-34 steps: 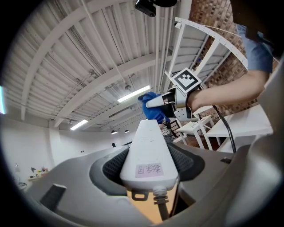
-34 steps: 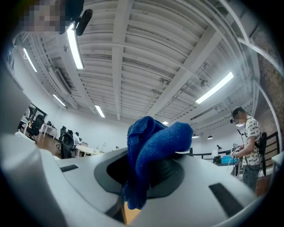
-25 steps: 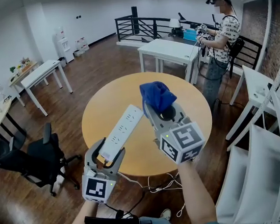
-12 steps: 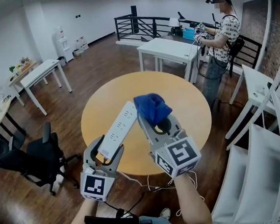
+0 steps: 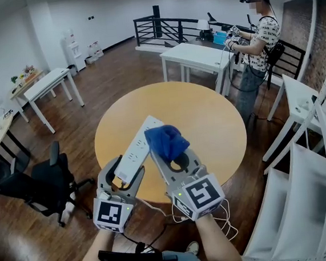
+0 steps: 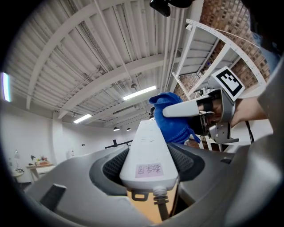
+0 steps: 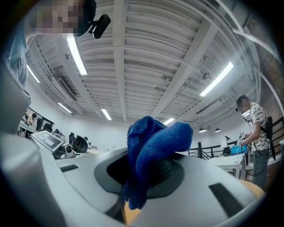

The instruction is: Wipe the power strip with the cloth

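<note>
The left gripper (image 5: 126, 172) is clasping the power strip (image 5: 135, 151). The right gripper (image 5: 171, 158) is pinching the cloth (image 5: 165, 140) just beside that strip.

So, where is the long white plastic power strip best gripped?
Grip the white power strip at its cord end, across its narrow width, from the person's side, as the left tool does. That leaves the long socket face free for the blue cloth.

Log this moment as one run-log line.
left gripper: jaws shut on power strip | right gripper: jaws shut on blue cloth | cloth: at strip's far end, contact unclear
</note>
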{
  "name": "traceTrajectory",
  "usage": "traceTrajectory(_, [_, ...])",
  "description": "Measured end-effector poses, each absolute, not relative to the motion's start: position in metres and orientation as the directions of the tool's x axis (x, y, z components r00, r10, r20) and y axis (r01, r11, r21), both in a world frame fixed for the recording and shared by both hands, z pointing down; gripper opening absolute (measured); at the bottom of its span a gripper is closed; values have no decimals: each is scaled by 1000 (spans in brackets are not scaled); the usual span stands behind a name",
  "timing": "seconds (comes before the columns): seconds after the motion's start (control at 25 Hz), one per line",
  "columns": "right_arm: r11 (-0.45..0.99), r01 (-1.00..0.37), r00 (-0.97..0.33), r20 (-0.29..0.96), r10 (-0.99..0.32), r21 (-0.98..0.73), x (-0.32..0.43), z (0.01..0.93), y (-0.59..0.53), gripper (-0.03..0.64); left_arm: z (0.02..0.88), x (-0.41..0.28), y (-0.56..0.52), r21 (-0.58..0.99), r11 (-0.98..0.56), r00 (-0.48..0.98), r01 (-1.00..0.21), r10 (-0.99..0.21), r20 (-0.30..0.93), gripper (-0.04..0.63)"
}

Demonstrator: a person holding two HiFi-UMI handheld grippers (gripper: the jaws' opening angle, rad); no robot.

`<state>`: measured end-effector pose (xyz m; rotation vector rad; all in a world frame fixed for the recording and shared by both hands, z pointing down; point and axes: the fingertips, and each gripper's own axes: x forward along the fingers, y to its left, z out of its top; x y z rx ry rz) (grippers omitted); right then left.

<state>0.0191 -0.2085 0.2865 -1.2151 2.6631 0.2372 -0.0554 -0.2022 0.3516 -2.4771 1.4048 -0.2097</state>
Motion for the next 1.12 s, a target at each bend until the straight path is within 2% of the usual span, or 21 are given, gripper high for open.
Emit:
traceTrajectory(0.4, [697, -717, -685, -204, -700, 17, 1, 304, -192, 71, 355, -56, -206, -275, -481, 501, -832, -865, -4, 281])
traceTrajectory(0.72, [680, -733, -662, -241, -710, 10, 6, 307, -199, 71, 365, -56, -211, -246, -491, 501, -836, -865, 25, 281])
traceTrajectory(0.88, [655, -755, -635, -220, -741, -31, 20, 323, -205, 71, 398, -56, -221, -184, -522, 517, -833, -853, 75, 281])
traceTrajectory(1.12, [630, -773, -613, -165, -772, -78, 28, 357, -211, 71, 478, -62, -241, -120, -531, 500, -839, -839, 215, 281])
